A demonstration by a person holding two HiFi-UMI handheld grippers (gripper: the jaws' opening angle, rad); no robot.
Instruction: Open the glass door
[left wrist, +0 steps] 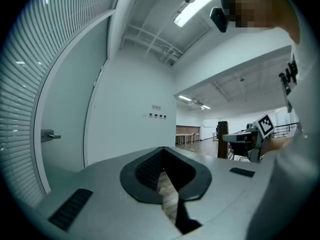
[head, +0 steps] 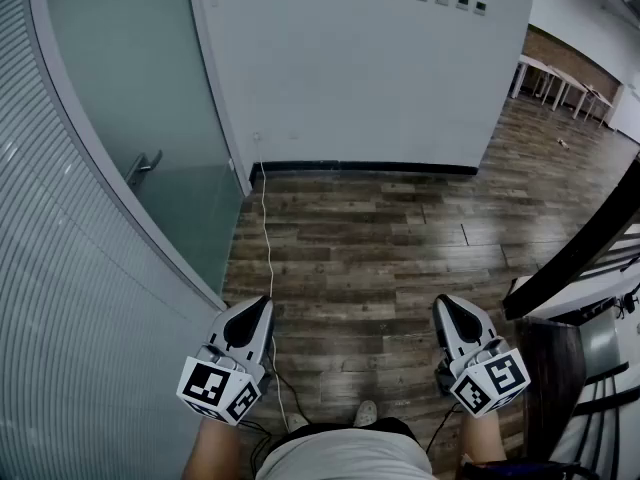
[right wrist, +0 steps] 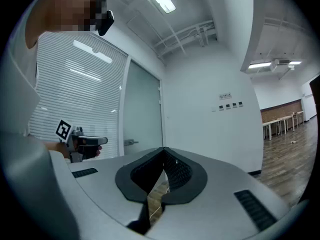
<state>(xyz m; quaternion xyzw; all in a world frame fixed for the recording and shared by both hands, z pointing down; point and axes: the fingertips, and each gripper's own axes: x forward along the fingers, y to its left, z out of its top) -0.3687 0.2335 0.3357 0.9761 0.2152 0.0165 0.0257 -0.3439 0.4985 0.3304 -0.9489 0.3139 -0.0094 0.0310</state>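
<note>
DOOR: glass door [head: 150, 98] is located ahead-left, well apart from both grippers | HANDLE: lever handle [head: 143, 166] is set level | JAWS: left gripper [head: 262, 306] and right gripper [head: 444, 306] are closed tip-to-tip, 0 objects held | RELATION: left gripper is judged nearer the handle.

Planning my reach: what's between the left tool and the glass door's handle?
Only bare wood floor separates the left tool from the handle, seen in the head view; a white cord lies just right.
</note>
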